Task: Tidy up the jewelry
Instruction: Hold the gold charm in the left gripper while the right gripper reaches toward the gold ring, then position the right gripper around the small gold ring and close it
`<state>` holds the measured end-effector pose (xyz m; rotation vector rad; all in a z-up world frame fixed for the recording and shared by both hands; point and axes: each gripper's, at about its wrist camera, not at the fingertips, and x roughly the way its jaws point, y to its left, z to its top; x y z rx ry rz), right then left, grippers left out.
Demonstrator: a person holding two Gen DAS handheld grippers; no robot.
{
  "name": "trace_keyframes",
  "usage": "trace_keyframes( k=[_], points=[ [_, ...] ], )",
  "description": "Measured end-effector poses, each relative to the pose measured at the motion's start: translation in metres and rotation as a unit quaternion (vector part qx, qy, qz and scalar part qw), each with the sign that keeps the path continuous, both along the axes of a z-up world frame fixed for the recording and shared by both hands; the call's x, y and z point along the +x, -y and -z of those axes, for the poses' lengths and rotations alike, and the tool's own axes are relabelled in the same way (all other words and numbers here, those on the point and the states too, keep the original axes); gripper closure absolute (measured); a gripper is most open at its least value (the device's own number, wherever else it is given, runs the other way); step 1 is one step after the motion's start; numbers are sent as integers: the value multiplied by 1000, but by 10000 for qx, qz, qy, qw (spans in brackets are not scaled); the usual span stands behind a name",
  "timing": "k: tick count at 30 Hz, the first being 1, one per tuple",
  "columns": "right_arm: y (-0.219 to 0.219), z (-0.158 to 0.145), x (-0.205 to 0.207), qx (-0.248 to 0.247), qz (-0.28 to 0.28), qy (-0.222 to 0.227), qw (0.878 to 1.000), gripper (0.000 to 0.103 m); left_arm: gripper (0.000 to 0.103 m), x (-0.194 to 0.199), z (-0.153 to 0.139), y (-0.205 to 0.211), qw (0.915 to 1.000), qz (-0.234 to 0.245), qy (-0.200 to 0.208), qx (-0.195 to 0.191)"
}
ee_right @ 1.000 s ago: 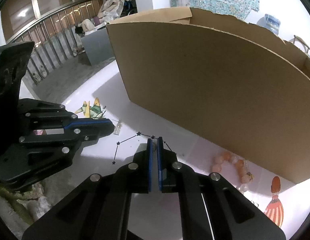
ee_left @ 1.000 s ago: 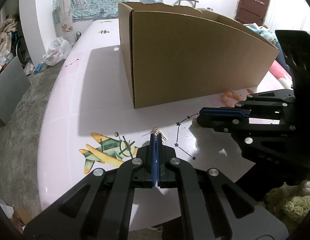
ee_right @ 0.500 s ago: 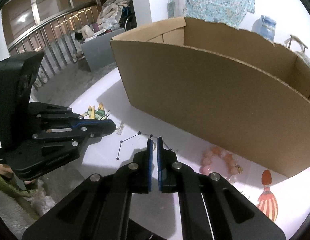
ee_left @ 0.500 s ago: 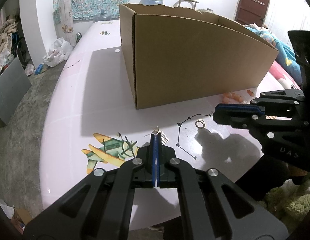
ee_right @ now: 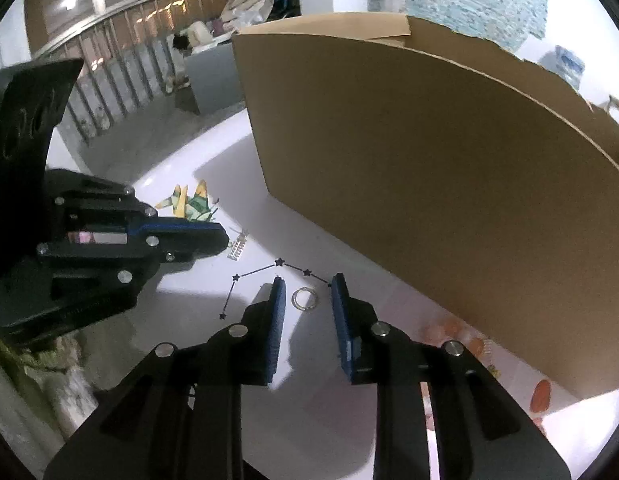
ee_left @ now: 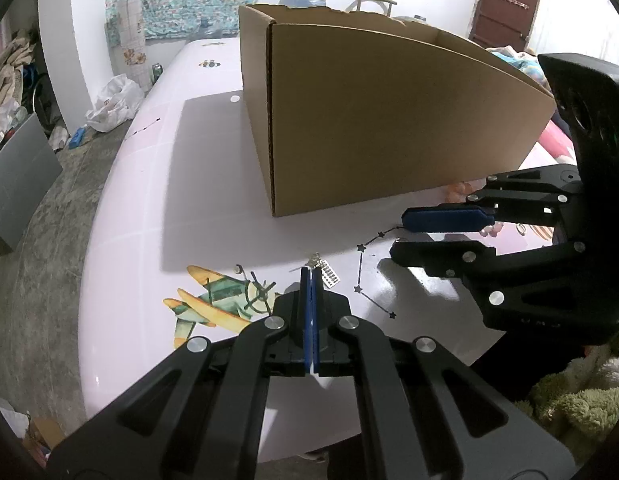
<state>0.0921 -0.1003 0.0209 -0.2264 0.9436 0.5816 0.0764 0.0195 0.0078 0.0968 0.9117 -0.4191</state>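
Note:
A small silver ring [ee_right: 304,299] lies flat on the pale pink table [ee_left: 149,200]. My right gripper [ee_right: 308,280] straddles it with the jaws opening, and the blue pads [ee_right: 277,320] do not touch the ring. In the left wrist view the right gripper [ee_left: 399,236] hides the ring. My left gripper [ee_left: 311,276] is shut and low over the table. A silver tag pendant [ee_left: 328,276] lies right at its tips; I cannot tell if its chain is pinched. In the right wrist view the pendant [ee_right: 237,249] sits just past the left gripper [ee_right: 225,240].
A large open cardboard box [ee_left: 389,120] stands just behind both grippers. A pink bead bracelet [ee_right: 449,326] lies by the box's near wall, to the right. An airplane sticker [ee_left: 217,304] and a star line drawing [ee_left: 361,268] mark the table. The table edge falls away at left.
The right gripper came down over the ring, rolled a little, and its jaws went from shut to apart around the ring. The left gripper has stayed still and shut.

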Motion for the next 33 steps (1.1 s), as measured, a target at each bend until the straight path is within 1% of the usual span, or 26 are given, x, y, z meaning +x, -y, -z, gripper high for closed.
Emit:
trace_keyframes(
  k=[1, 2, 6, 14, 20, 21, 26, 33],
  points=[
    [0, 0, -1, 11, -31, -30, 10000, 90, 103, 0, 0, 0, 10000, -7, -3, -8],
    [0, -1, -2, 21, -41, -59, 10000, 91, 103, 1, 0, -1, 10000, -12, -6, -15],
    [-3, -3, -4, -66, -27, -44, 10000, 92, 103, 2, 0, 0, 10000, -17, -3, -18],
    [1, -3, -6, 75, 135, -77, 9999, 92, 103, 3, 1, -1, 10000, -27, 20, -24],
    [6, -11, -5, 158, 243, 0, 9996, 92, 103, 2, -2, -2, 10000, -9, 62, -66],
    [9, -12, -6, 170, 255, 7, 9995, 101, 103, 1, -4, -2, 9999, 3, 83, -68],
    [16, -20, -13, 235, 377, 95, 9990, 101, 103, -3, -12, -2, 9998, 48, 167, -116],
    [24, -23, -21, 332, 488, 161, 9981, 101, 103, -8, -16, 0, 9997, 57, 213, -78]
  ],
)
